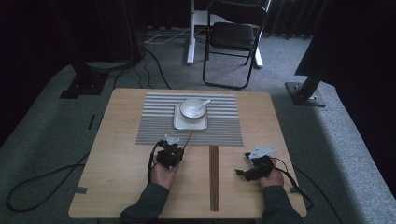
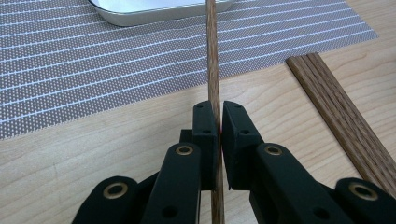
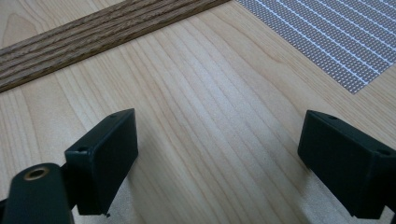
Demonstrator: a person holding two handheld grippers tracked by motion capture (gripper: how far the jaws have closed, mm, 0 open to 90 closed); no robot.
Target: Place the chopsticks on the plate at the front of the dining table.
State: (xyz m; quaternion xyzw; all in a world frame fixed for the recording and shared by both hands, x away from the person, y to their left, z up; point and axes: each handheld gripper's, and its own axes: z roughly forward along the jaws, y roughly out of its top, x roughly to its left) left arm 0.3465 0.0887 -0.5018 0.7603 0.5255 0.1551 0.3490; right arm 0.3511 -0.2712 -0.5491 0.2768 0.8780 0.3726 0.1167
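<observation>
Nearest the person's edge of the table, two grippers are resting over the bare wood, one in each hand. Right of the dark wooden strip, the right gripper is sitting with its two jaws spread wide apart and nothing between them, as the right gripper view is showing. Left of that strip, the left gripper is clamping a single chopstick, its two jaws pressed tight against the stick's sides. One chopstick is all that can be counted. Its long axis is running away from the person, slanting slightly toward the strip's side, with the far end pointing at the tray; in the left gripper view the tip is reaching the tray's near rim, though whether it is touching cannot be told. Beyond the strip's far end, one grey striped placemat is lying across the table, carrying that one white square tray. On the tray, one white bowl is standing with one white spoon leaning in it.
</observation>
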